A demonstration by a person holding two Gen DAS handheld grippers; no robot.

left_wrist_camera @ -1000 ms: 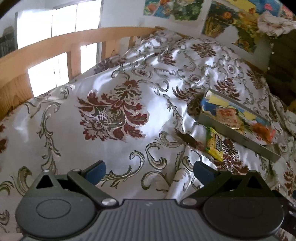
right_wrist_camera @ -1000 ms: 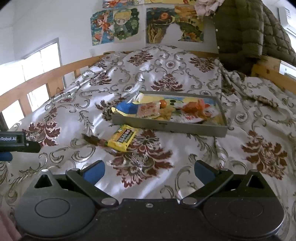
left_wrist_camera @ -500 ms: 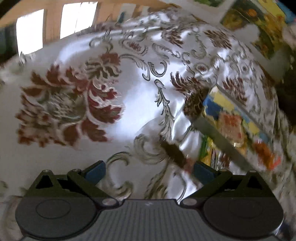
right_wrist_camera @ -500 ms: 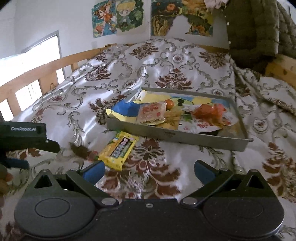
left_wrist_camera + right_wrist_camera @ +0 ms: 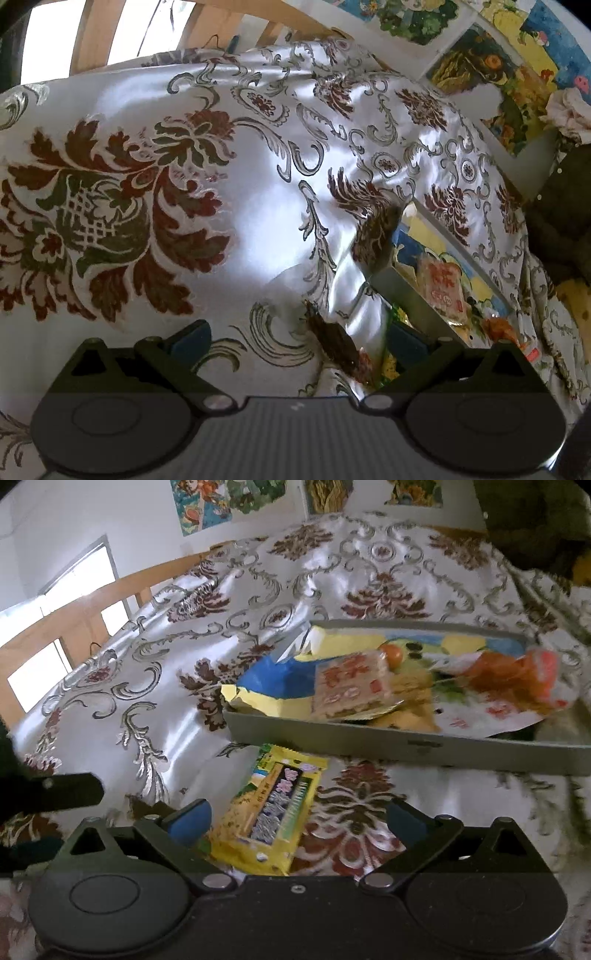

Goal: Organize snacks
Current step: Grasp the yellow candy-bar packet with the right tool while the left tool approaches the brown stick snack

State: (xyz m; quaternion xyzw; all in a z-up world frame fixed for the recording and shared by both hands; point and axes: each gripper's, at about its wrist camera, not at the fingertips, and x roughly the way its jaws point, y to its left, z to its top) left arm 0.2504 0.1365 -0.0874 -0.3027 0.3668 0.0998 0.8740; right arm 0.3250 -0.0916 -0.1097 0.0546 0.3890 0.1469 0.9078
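A yellow snack packet (image 5: 269,810) lies on the patterned bedspread just in front of a grey tray (image 5: 406,744). My right gripper (image 5: 297,818) is open, its blue pads on either side of the packet's near end. A dark brown snack bar (image 5: 334,345) lies on the cloth between the fingers of my open left gripper (image 5: 297,338), closer to the right pad. The tray (image 5: 391,284) holds several packets, among them a blue and yellow bag (image 5: 280,681), a pink packet (image 5: 351,686) and an orange one (image 5: 509,675). The other gripper (image 5: 55,794) shows at the left edge.
The floral satin bedspread (image 5: 147,206) covers the whole bed. A wooden bed rail (image 5: 74,627) runs along the left with a window behind. Posters (image 5: 229,498) hang on the far wall, and a dark green quilted jacket (image 5: 535,520) hangs at the right.
Both grippers have moved forward and down toward the bed. The yellow packet now lies between the right fingers, and the brown bar between the left ones. Jaws stay open.
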